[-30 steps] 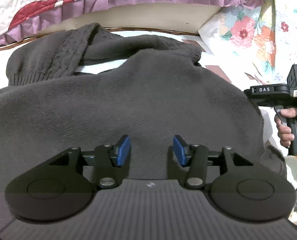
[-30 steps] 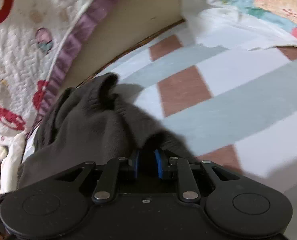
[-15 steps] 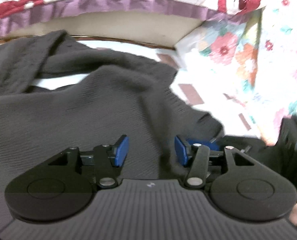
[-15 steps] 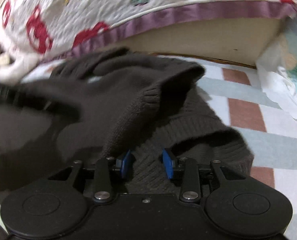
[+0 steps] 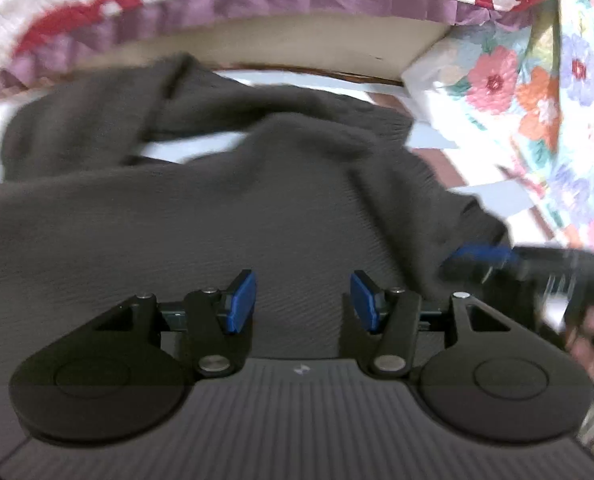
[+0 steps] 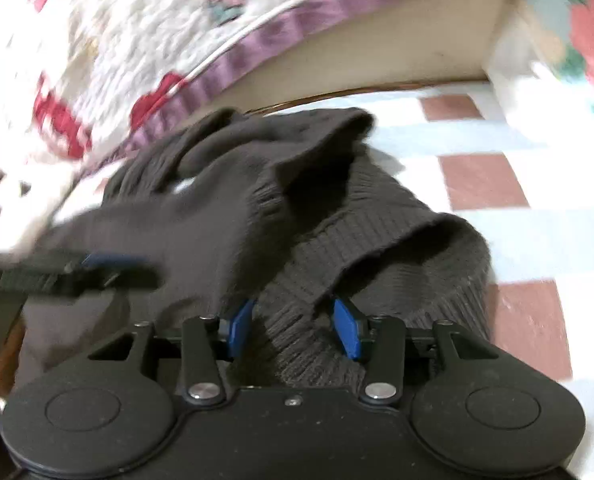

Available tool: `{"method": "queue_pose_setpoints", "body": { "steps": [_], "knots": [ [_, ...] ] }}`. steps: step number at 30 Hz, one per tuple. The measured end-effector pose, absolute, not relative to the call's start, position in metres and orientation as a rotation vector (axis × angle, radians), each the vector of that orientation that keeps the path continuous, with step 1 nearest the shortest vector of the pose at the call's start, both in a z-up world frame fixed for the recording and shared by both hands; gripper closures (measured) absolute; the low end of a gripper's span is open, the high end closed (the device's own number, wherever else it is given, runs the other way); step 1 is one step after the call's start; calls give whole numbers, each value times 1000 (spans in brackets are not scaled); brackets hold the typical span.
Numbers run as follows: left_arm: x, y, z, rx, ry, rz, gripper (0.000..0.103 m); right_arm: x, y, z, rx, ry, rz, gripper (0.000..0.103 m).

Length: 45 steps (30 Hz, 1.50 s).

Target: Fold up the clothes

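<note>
No word, number or brand name can be read in either view. The only sign is a small pale logo mark, like a zigzag, on the ribbed grey body of the left hand-held gripper (image 5: 303,307), just behind its blue pads. It is too small to read as letters.

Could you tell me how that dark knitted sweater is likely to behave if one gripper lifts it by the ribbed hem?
The sweater would probably droop: it already lies in soft folds. Its thick ribbed hem suggests some weight and a grippy, non-slippery surface. The loose knit may stretch.
</note>
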<state>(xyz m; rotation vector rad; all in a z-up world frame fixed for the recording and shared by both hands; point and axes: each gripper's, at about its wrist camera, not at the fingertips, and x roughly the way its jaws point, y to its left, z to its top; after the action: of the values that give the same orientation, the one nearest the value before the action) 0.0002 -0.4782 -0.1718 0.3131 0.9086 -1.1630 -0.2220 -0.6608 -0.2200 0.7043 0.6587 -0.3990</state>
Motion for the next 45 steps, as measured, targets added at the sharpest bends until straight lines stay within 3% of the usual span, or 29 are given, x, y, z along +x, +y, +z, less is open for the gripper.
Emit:
{"method": "queue_pose_setpoints", "body": {
  "steps": [3, 7, 8, 9, 10, 15, 23, 26, 28, 29, 45],
  "knots": [
    [11, -446, -162, 372, 859, -1110, 51, -227, -673, -221, 798, 635, -406, 41],
    [38, -403, -163, 381, 867, -1004, 51, -219, -685, -231, 822, 592, -445, 41],
    [44, -393, -164, 379, 874, -975, 51, -214, -687, -233, 796, 587, -453, 48],
    [51, -383, -166, 377, 882, -946, 51, -209, -688, -234, 756, 588, -456, 89],
    [55, -373, -168, 371, 890, -922, 51, -207, -690, -231, 708, 573, -461, 95],
    [65, -333, -171, 330, 913, -876, 51, -233, -731, -179, 603, 368, -573, 97],
    [58, -348, -190, 319, 946, -924, 50, -238, -803, -203, 711, 523, -622, 100],
    [48, -361, -200, 339, 973, -948, 50, -243, -821, -213, 751, 576, -630, 92],
    [44, -365, -204, 350, 989, -960, 47, -256, -811, -215, 771, 574, -627, 60],
    [44, -365, -205, 349, 992, -960, 46, -263, -806, -216, 781, 573, -625, 38],
    [27, -371, -201, 311, 1034, -985, 44, -335, -724, -237, 862, 501, -600, 36]
  ]
}}
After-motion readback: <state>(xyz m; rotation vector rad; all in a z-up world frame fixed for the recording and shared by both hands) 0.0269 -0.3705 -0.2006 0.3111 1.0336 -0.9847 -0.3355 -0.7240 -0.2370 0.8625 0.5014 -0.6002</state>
